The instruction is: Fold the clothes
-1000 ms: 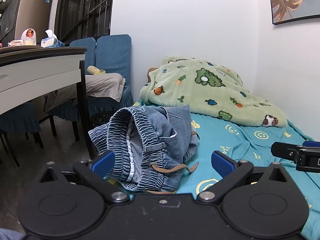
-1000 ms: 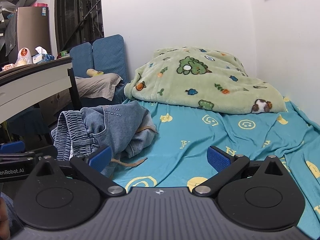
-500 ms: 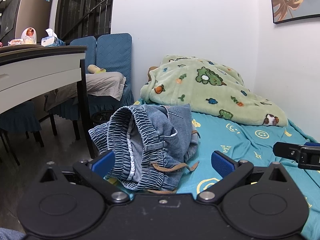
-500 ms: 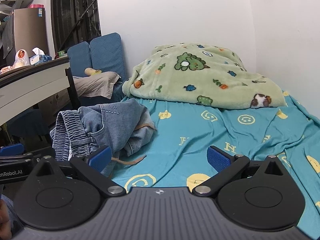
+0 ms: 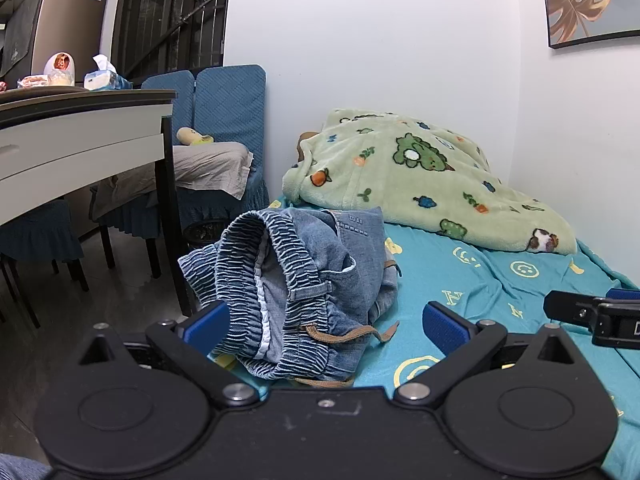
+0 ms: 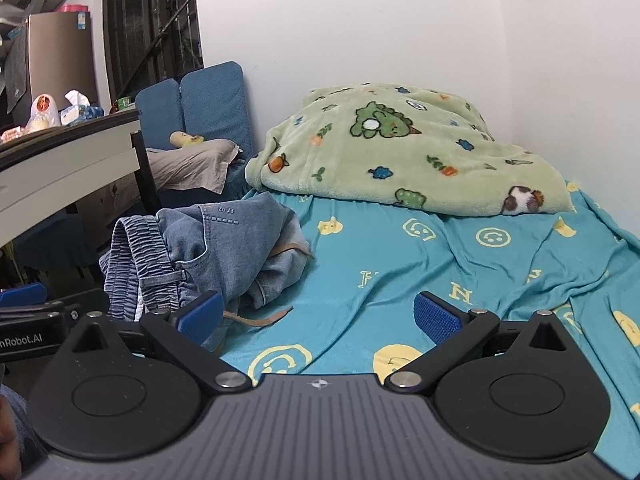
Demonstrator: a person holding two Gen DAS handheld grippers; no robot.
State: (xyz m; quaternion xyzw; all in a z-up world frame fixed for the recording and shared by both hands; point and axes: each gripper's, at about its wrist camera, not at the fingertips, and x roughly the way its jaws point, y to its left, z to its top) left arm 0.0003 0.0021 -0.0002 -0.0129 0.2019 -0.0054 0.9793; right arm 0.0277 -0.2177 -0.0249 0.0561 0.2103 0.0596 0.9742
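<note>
A crumpled pair of blue denim shorts (image 5: 296, 280) with an elastic waistband and a brown drawstring lies in a heap at the near left of the bed; it also shows in the right wrist view (image 6: 224, 252). My left gripper (image 5: 326, 326) is open and empty, just in front of the waistband. My right gripper (image 6: 318, 316) is open and empty, over the teal sheet to the right of the shorts. The tip of the right gripper (image 5: 592, 316) shows at the right edge of the left wrist view.
The bed has a teal sheet (image 6: 460, 264) with yellow smiley faces. A green cartoon blanket (image 6: 400, 160) is heaped at the far end by the wall. A white table (image 5: 72, 136) and blue chairs (image 5: 224, 120) stand to the left of the bed.
Both grippers have drifted slightly closer and tilted down a little; the shorts have not moved. Both stay open.
</note>
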